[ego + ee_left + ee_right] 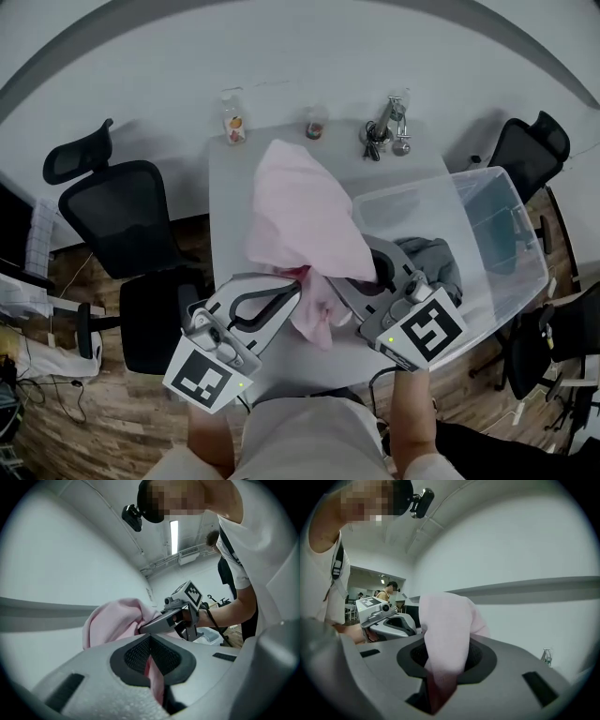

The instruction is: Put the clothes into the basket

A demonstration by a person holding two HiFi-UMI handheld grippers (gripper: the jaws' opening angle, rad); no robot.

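Hanging between both tools, the pink garment point(305, 211) is up off the table point(230, 197), just left of the clear basket point(511, 281). The left gripper point(151, 662) is clenched on a thin fold of the cloth. The right gripper point(443, 665) is clamped on a thicker bunch of the same garment, so the fabric humps up loosely between and above them. A grey garment point(442, 258) already lies in the basket. The pink cloth looks light and wholly limp (a soft knit, by its look), so it will droop and trail from any point not held; nothing about it seems fragile or slippery. Two pinches close together look sound enough, though the free tail hanging below could snag the basket's rim. Carrying it well over the opening before letting go seems wise.
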